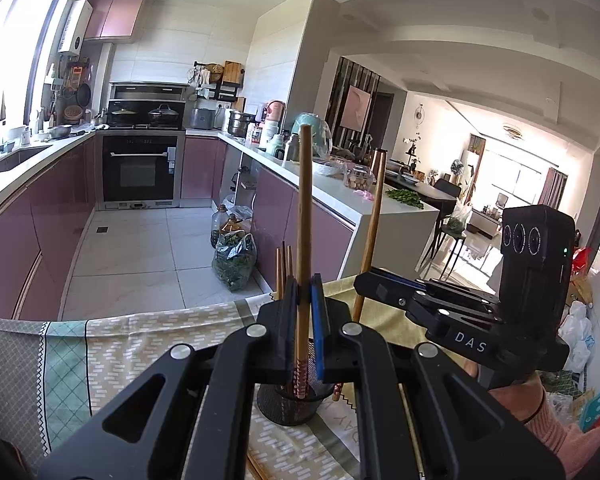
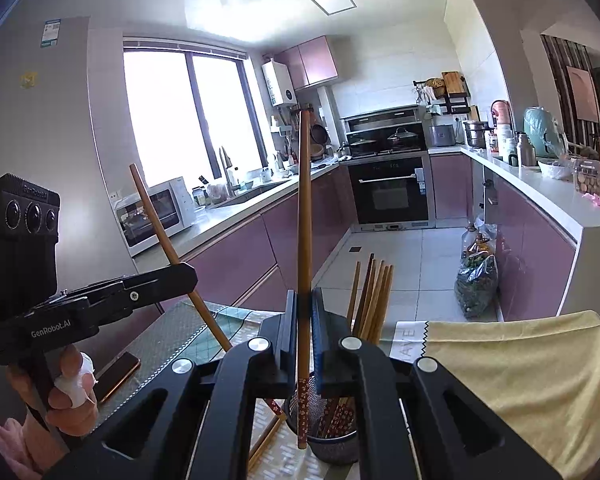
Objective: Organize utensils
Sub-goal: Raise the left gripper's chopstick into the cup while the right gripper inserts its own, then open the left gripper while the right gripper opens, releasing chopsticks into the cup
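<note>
Standing almost upright in the left tool [image 1: 305,294], one chopstick [image 1: 303,216] is clamped between the blue-lined jaws, its patterned red end hanging just above the black mesh holder [image 1: 284,406]. The right tool [image 2: 305,308] is likewise clamped on a second chopstick [image 2: 305,216], also near vertical, with its flowered red end dipping into the mesh holder [image 2: 332,446]. Both tools have their jaws together on the sticks, no gap showing.

Holder as landmark: it sits on the table on a patterned cloth [image 1: 148,344], right under both tools. Inside it several more chopsticks [image 2: 374,300] lean together, wooden ends up, patterned ends down in the mesh. Beside the holder, toward the left tool's side, another chopstick [image 2: 266,442] lies flat on the cloth. On the holder's other side a plain yellow cloth [image 2: 520,376] is draped.

From the left wrist view the right tool [image 1: 370,280] comes in from the right of the holder, its chopstick [image 1: 374,216] tilted slightly, a hand [image 1: 516,396] in a pink sleeve on the grip. From the right wrist view the left tool [image 2: 186,274] comes in from the left of the holder, its chopstick [image 2: 172,248] slanted, gripped by a hand [image 2: 66,388] with a white wrap on one finger. A phone [image 2: 116,376] lies on the table to the left of the holder, near that hand.

Behind the holder: tiled kitchen floor, purple cabinets, oven [image 1: 140,168] at the far end.
</note>
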Tool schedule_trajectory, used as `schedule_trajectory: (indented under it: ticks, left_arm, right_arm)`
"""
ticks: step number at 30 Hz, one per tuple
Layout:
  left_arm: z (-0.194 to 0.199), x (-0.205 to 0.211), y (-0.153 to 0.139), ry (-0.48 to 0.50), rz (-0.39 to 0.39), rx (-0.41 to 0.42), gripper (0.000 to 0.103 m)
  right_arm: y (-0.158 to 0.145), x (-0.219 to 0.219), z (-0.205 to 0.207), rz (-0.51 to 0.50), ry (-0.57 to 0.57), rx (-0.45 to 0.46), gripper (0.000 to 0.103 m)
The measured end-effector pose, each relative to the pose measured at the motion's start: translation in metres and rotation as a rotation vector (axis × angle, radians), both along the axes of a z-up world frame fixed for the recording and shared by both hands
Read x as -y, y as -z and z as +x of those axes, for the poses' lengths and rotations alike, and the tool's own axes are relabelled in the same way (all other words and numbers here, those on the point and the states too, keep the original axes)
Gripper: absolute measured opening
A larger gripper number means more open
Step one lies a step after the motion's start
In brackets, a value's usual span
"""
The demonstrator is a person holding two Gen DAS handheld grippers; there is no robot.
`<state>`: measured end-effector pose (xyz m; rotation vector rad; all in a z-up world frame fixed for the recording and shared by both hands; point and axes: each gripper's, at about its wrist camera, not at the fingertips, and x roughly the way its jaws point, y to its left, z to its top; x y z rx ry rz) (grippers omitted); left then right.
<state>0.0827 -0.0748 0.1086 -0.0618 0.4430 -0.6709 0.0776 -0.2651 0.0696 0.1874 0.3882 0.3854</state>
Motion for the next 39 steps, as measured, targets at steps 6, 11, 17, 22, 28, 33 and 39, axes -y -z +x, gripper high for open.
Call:
schedule_trajectory:
  ticks: [6, 11, 17, 22, 28, 33, 39]
  left_arm:
    - [0.007, 0.012, 0.005, -0.013, 0.034, 0.011, 0.007]
    - [0.012, 0.021, 0.013, -0.016, 0.058, -0.002, 0.007]
    - [0.015, 0.029, 0.021, -0.026, 0.085, -0.021, 0.007]
    - [0.02, 0.034, 0.03, -0.023, 0.108, -0.043, 0.007]
    - [0.025, 0.035, 0.038, -0.027, 0.132, -0.06, 0.007]
    - [0.03, 0.037, 0.042, -0.026, 0.144, -0.071, 0.007]
    - [0.031, 0.04, 0.044, -0.025, 0.16, -0.079, 0.007]
  right_arm:
    - [0.001, -0.004, 0.009, -0.012, 0.022, -0.001, 0.006]
    - [0.007, -0.009, 0.013, -0.038, 0.047, -0.006, 0.006]
    - [0.016, -0.013, 0.021, -0.058, 0.076, -0.019, 0.006]
    - [0.024, -0.012, 0.026, -0.06, 0.087, -0.033, 0.006]
    - [0.033, -0.011, 0.03, -0.055, 0.088, -0.05, 0.006]
    - [0.039, -0.01, 0.031, -0.053, 0.088, -0.068, 0.006]
    - [0.045, -0.01, 0.032, -0.047, 0.09, -0.093, 0.006]
